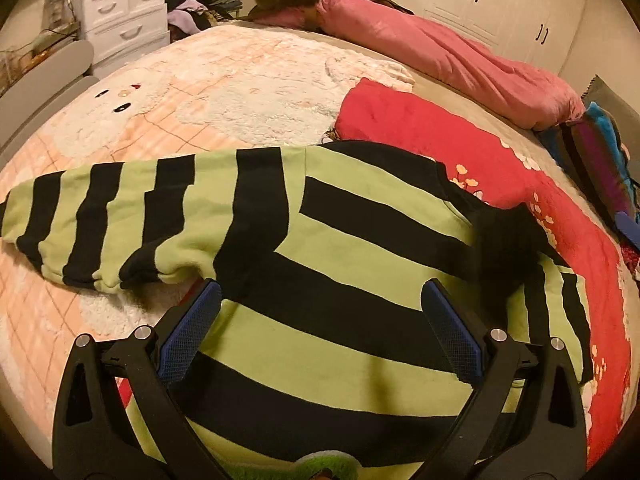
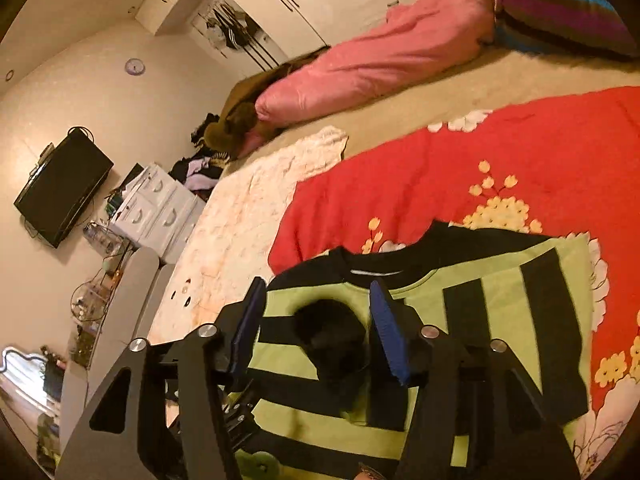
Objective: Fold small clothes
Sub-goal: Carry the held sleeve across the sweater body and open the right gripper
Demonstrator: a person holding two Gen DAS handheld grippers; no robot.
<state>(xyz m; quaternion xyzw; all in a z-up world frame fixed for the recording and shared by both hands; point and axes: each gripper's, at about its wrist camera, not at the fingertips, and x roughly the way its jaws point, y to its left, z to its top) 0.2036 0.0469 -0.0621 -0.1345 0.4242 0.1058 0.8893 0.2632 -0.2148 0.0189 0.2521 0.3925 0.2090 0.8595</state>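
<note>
A small green-and-black striped sweater (image 1: pixel 320 248) lies flat on the bed, one sleeve stretched to the left (image 1: pixel 92 216). The other sleeve is folded in over the body, its black cuff (image 1: pixel 508 248) lying on the chest. My left gripper (image 1: pixel 320 292) is open, hovering low over the sweater's body with nothing between its blue pads. In the right wrist view the sweater (image 2: pixel 440 320) shows with its black collar (image 2: pixel 376 260) on top. My right gripper (image 2: pixel 316 292) is open just above the black cuff (image 2: pixel 332 328), which is blurred.
The sweater rests partly on a red floral blanket (image 1: pixel 460 152) and a pale fluffy blanket (image 1: pixel 200 92). A pink duvet (image 1: pixel 440 52) lies along the far side, a striped pillow (image 2: pixel 560 8) beside it. White drawers (image 1: pixel 124 20) and a TV (image 2: pixel 60 188) stand past the bed.
</note>
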